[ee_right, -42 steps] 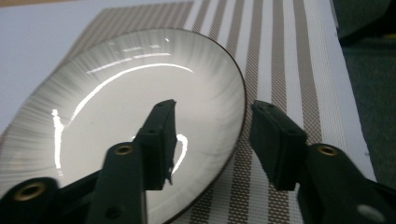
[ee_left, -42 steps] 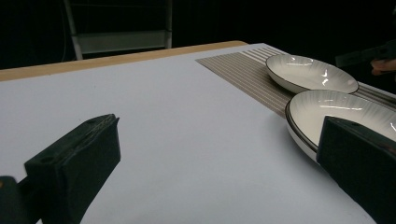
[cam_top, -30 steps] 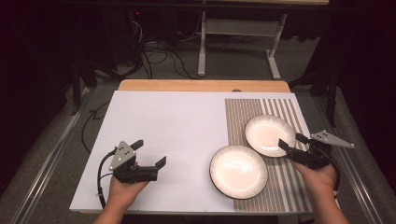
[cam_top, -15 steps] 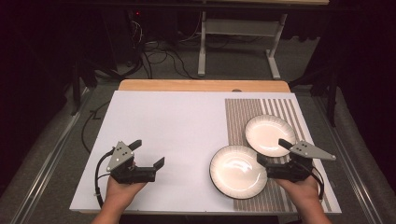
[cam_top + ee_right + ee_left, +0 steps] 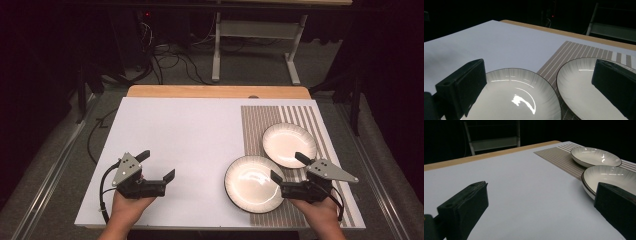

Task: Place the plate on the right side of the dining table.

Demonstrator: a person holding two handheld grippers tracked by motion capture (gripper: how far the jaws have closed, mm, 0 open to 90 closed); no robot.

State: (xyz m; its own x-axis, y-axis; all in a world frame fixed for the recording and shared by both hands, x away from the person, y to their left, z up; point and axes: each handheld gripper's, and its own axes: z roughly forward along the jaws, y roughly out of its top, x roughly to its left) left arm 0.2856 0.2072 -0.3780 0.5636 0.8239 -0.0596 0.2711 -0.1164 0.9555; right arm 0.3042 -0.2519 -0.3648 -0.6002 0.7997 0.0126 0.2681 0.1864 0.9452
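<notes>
- The left hand [image 5: 131, 209] comes in from the bottom edge at the left of the high view and rests low over the near part of the white table [image 5: 190, 135].
- It holds the left gripper [image 5: 156, 165] about level, pointing right and a little away from the person, toward the plates.
- This gripper's jaws stand wide apart with nothing between them; in the left gripper view bare table top lies in the gap.
- A striped mat [image 5: 260, 125] covers the right part of the table.
- The near plate [image 5: 252, 182] lies at the front, half on the mat's left edge and half on the white top.
- The far plate [image 5: 287, 144] lies wholly on the mat, just behind and to the right of the near one; their rims are close, and contact cannot be told.
- The right hand [image 5: 320, 215] enters at the bottom right, wrist toward the person.
- The right gripper [image 5: 288, 167] points left and slightly away, low at the plates' near right side.
- Its jaws have just been opening and now stand wide, gripping nothing; one tip is over the near plate's right rim, the other by the far plate's near rim.
</notes>
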